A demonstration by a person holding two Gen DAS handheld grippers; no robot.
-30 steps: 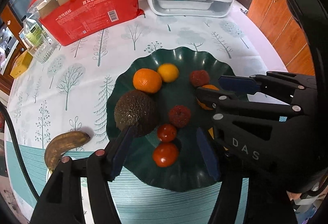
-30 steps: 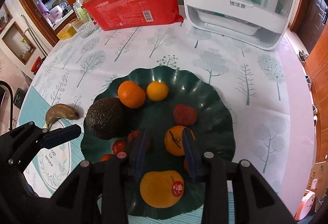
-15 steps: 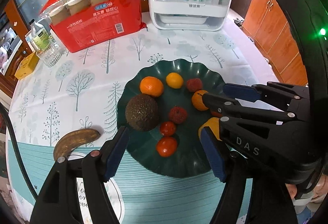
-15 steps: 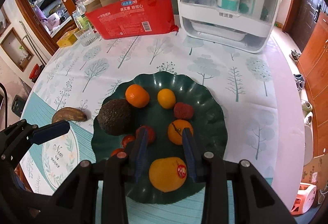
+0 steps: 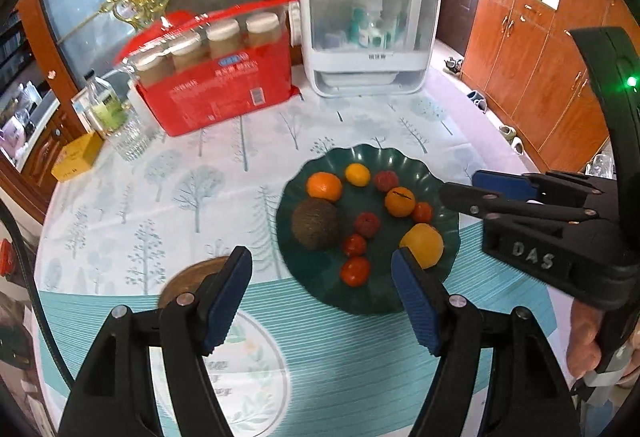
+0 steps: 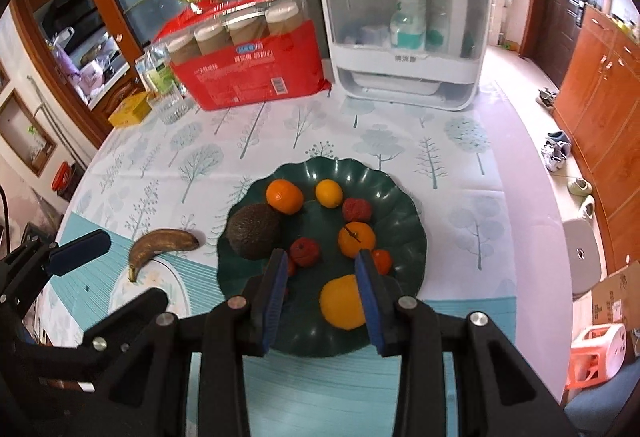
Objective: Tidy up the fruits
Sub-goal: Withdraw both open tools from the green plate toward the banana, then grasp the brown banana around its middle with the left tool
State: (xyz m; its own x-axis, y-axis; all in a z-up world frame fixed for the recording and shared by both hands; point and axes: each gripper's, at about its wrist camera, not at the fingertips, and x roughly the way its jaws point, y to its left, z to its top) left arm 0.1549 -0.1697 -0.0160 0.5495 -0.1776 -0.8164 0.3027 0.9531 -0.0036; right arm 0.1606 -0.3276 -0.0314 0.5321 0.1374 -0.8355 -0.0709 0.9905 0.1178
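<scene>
Table (image 6: 460, 173), tree-print cloth. Carries every item below; landmark for all places is the plate. Risk: smooth cloth may let the plate slide if nudged.

Plate (image 6: 404, 213), dark green, scalloped rim, near the table's front edge. Holds all the fruit but one. Risk: crowded; one more piece dropped in could knock round fruit over the shallow rim.

Left gripper (image 5: 320, 297), above the plate's near-left rim. Jaws well apart, nothing between them. Risk: a low sweep toward the banana could clip the rim.

Right gripper (image 6: 320, 285), above the plate's near rim. Jaws nearly together but with a gap, empty. Risk: too narrow to take any larger fruit; must widen before a grasp.

Avocado (image 6: 253, 231), dark, rough, on the plate's left side. Risk: heaviest piece; if pushed it would shove the small reds beside it.

Banana (image 6: 162, 247), brown, overripe, on the cloth just left of the plate; apparently the last piece to bring in. Risk: soft skin may split or squash under a firm pinch; curved shape may pivot in the pads.

Orange (image 6: 344, 303), with sticker, at the plate's near edge. Risk: nearest the rim, likeliest to roll off.

Mandarins, three: (image 6: 284, 196), (image 6: 329, 193), (image 6: 357, 239), plate's middle and far side. Risk: roll freely.

Small red fruits, e.g. (image 6: 356, 209), (image 6: 305, 252), scattered mid-plate. Risk: easily crushed or flicked out.
</scene>
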